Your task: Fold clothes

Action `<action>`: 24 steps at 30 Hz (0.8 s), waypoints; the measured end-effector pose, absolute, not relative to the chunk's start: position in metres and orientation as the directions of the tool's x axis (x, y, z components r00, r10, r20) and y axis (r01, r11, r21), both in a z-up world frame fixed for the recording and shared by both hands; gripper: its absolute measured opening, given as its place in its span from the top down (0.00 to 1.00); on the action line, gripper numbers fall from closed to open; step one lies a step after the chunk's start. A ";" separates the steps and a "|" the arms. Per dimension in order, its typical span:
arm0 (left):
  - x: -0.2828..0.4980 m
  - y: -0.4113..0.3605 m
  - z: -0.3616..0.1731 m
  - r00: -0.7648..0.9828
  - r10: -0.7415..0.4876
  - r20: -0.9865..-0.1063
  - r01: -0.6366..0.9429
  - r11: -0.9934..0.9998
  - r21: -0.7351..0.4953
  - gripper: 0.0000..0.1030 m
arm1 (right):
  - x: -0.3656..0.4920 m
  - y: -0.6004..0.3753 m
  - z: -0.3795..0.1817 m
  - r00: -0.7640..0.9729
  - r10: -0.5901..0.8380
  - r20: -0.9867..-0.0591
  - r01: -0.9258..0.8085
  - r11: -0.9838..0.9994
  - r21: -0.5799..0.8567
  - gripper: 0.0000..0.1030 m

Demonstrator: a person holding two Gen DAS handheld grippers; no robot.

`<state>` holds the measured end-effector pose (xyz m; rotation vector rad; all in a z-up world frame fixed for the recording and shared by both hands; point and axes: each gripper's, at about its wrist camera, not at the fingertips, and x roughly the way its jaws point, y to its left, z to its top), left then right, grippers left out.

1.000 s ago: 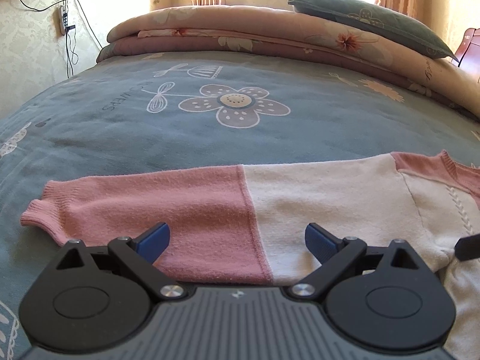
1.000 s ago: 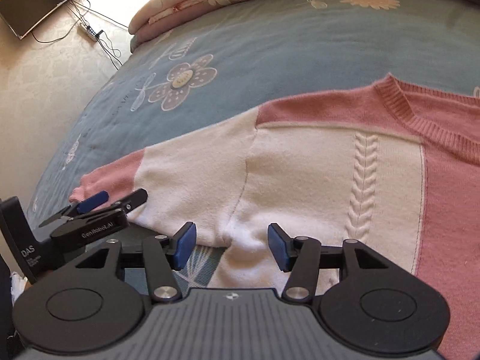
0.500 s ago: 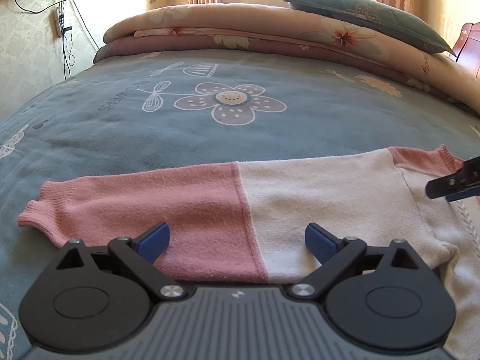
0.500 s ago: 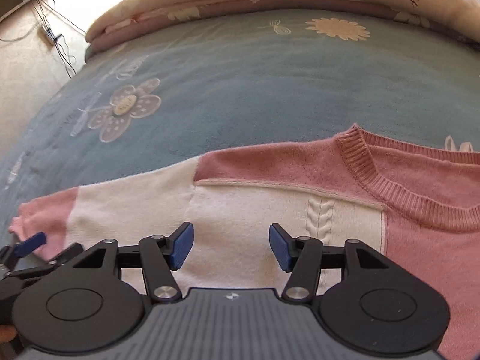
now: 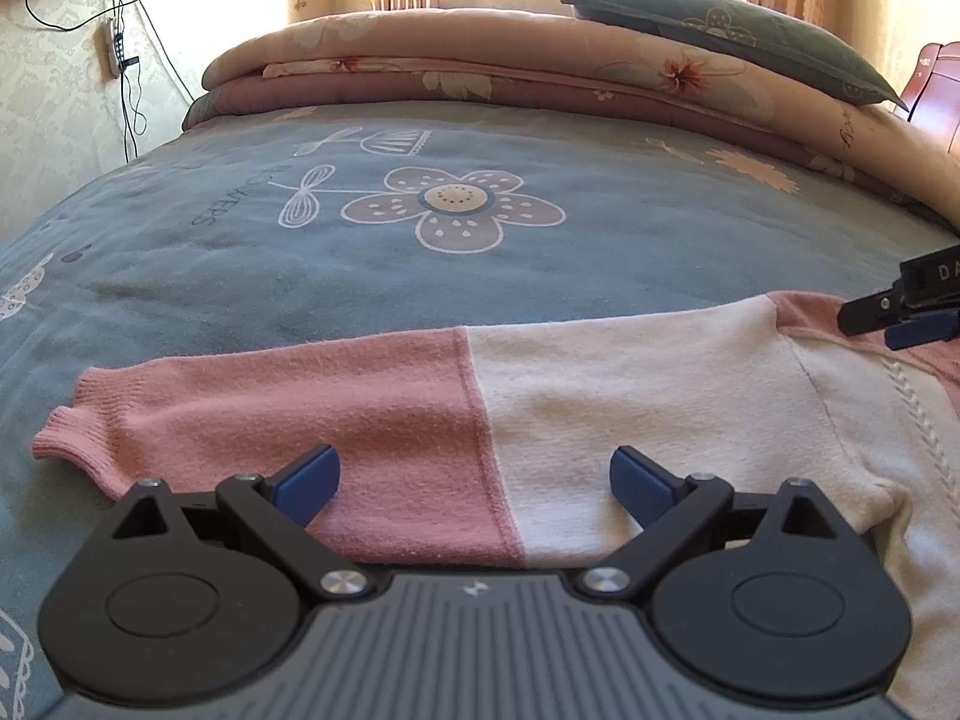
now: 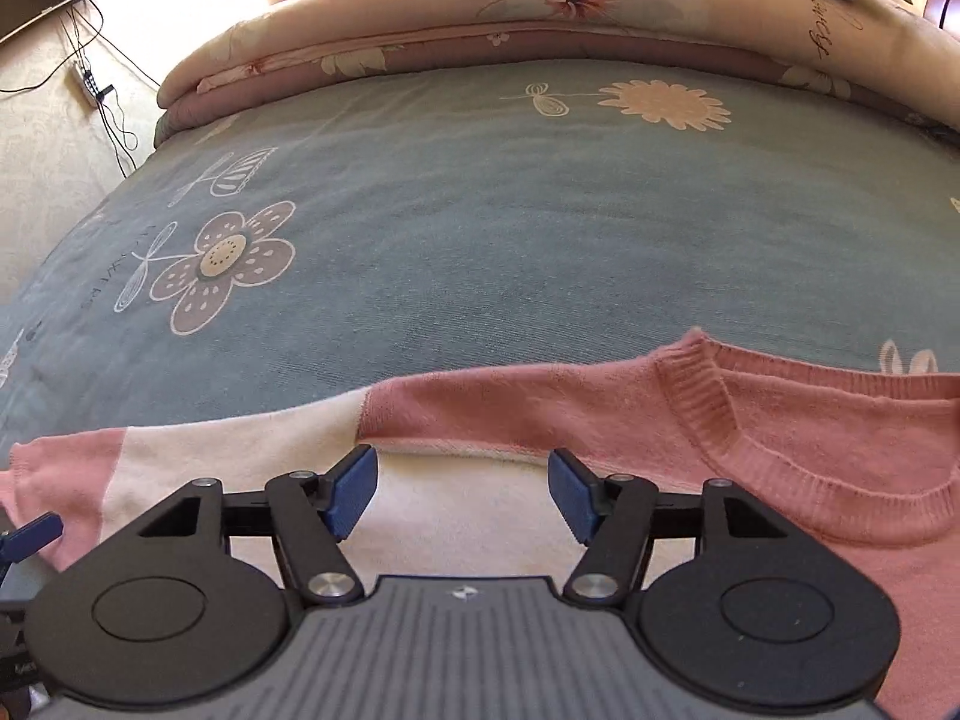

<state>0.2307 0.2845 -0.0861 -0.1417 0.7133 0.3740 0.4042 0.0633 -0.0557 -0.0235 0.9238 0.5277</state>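
Observation:
A pink and white knitted sweater (image 5: 600, 396) lies flat on the bed, its sleeve stretched out to the left with a pink cuff (image 5: 78, 420) at the end. My left gripper (image 5: 474, 483) is open just above the near edge of that sleeve, where pink meets white. In the right wrist view the same sweater (image 6: 810, 438) shows its pink shoulder and ribbed neckline (image 6: 720, 396). My right gripper (image 6: 462, 495) is open over the white chest panel below the shoulder seam, holding nothing. Its tip (image 5: 900, 312) shows at the right edge of the left wrist view.
The blue-grey bedspread (image 5: 480, 240) with flower prints stretches beyond the sweater. A folded floral quilt (image 5: 540, 66) and a dark green pillow (image 5: 738, 36) lie at the far end. A wall with cables and a power strip (image 5: 114, 48) borders the left.
My right gripper has moved forward from the armpit area up over the chest toward the shoulder and neckline. The left gripper has stayed nearly still over the sleeve. Both remain open.

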 end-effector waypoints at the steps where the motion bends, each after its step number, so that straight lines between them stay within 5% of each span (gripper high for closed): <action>1: 0.231 0.284 -0.086 0.693 0.286 -0.661 -0.381 0.924 0.000 0.06 | 0.405 0.062 -0.056 0.495 0.403 -0.770 -0.431 0.883 0.185 0.34; 24: 0.230 0.287 -0.087 0.684 0.300 -0.665 -0.403 0.915 -0.002 0.06 | 0.417 0.129 -0.086 0.505 0.381 -0.774 -0.524 0.848 0.076 0.24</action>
